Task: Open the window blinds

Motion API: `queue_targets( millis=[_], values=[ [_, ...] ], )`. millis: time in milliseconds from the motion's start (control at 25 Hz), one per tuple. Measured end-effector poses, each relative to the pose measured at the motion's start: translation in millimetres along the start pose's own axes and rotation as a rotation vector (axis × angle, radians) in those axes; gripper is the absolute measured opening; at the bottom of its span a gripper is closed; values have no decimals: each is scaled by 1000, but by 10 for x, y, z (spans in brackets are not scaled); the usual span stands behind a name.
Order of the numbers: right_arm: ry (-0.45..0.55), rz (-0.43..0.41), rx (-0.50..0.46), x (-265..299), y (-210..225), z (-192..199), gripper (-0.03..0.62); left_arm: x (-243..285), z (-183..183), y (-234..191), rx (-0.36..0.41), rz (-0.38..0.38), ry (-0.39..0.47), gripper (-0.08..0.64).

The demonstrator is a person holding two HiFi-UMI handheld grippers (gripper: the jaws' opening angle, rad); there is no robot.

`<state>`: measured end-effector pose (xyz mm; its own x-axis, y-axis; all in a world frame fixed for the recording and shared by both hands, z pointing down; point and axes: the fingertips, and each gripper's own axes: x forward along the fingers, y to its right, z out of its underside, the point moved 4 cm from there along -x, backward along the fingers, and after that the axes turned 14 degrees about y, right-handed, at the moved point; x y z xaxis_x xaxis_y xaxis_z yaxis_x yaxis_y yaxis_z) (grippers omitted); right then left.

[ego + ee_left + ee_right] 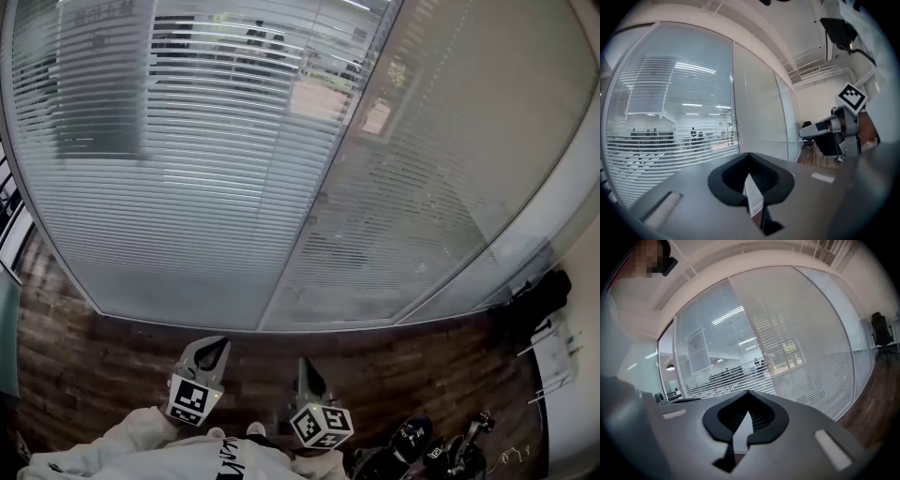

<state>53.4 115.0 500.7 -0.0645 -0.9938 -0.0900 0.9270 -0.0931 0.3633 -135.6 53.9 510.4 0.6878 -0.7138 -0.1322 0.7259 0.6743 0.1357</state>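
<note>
window blinds (216, 187) stand at twelve o'clock, long axis level; left tool (221, 343) sits nearer than right tool (303, 366), both closed empty.

Window blinds (187, 187) ahead; left gripper (217, 345) left of right gripper (306, 367), both before blinds, apart from them; chair (539, 298) far right.

Even, bright light through the window blinds (216, 187), ceiling-strip glare on them, strong fisheye curvature, dark vignetted corners, soft foreground.
</note>
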Motion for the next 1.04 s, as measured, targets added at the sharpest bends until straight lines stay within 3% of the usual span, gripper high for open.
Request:
queue_targets(
  millis=[640, 1040],
  values=[
    [10, -53, -33, -378, 256, -174, 0, 38, -297, 601, 35, -7, 33, 0],
    [-7, -72, -12, -399, 261, -91, 0, -25, -259, 628, 44, -26, 18, 0]
  ],
)
